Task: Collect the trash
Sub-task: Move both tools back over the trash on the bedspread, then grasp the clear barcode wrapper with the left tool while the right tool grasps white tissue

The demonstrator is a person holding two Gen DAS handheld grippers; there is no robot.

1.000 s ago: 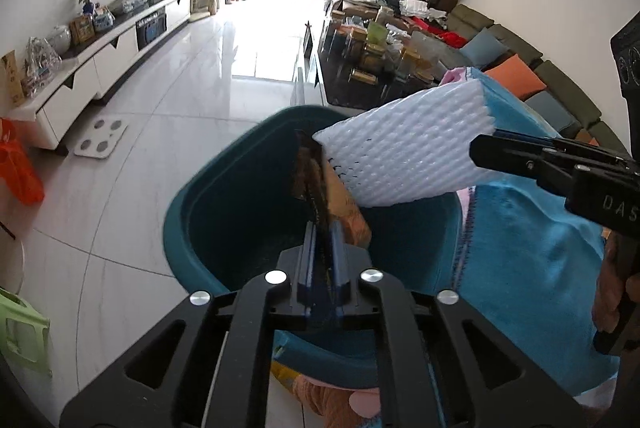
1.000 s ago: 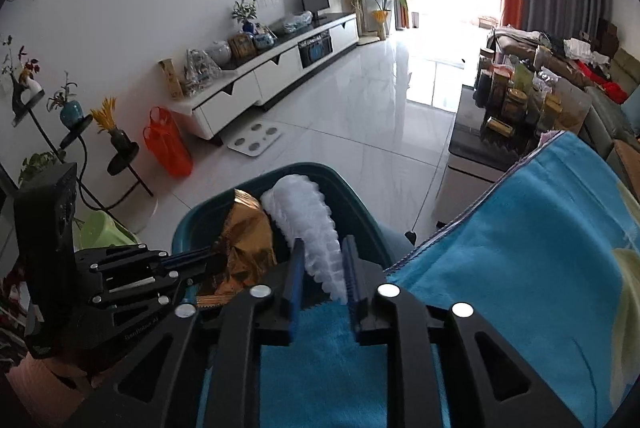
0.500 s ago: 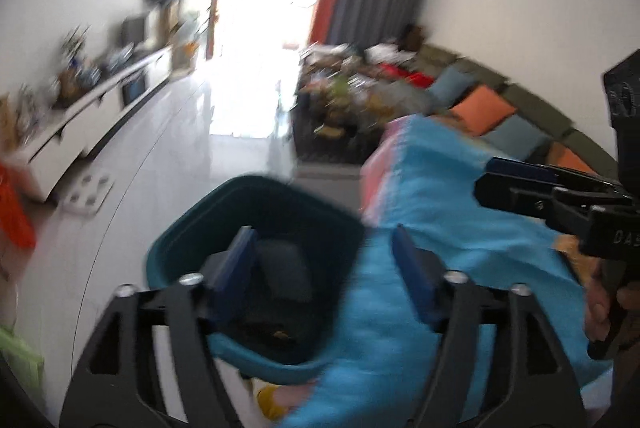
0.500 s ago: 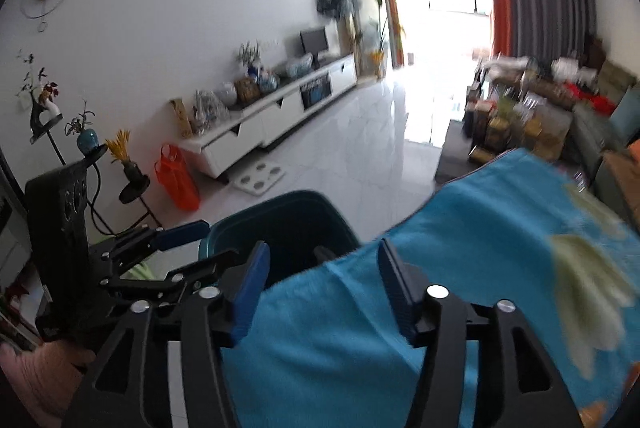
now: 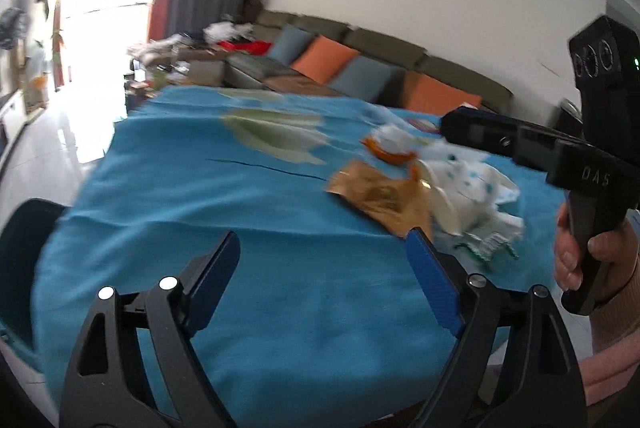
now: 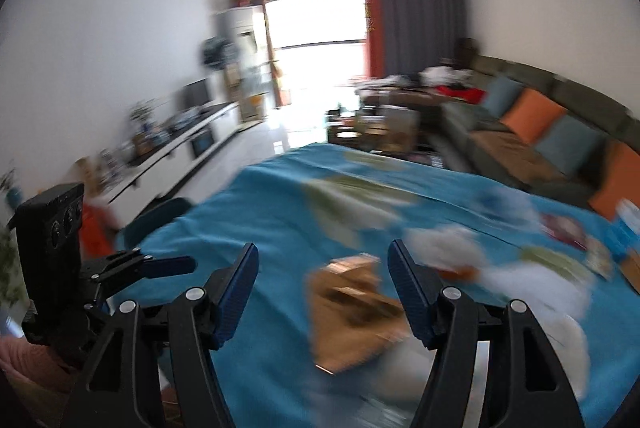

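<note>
My left gripper (image 5: pixel 322 248) hovers over the blue tablecloth (image 5: pixel 200 188), its jaws opening with nothing between them. Ahead to its right lie a crumpled gold wrapper (image 5: pixel 380 194), white crumpled paper with blue dots (image 5: pixel 468 188) and an orange scrap with a tissue (image 5: pixel 390 146). My right gripper (image 6: pixel 323 256) is also opening and empty, and the gold wrapper (image 6: pixel 352 308) lies on the cloth below its fingers. White trash (image 6: pixel 500 268) is blurred to its right. The teal bin (image 5: pixel 24 228) stands off the table's left edge. Each gripper shows in the other's view, the right gripper (image 5: pixel 452 128) and the left gripper (image 6: pixel 176 263).
A sofa (image 5: pixel 360 64) with orange and blue cushions runs along the far wall. A cluttered coffee table (image 6: pixel 380 124) stands beyond the blue table. A white TV cabinet (image 6: pixel 188 148) lines the left wall. A hand (image 5: pixel 580 252) holds the right gripper's handle.
Both grippers let go of the gold wrapper and the white foam sheet over the teal bin and opened. They have since swung right, from the bin to above the table.
</note>
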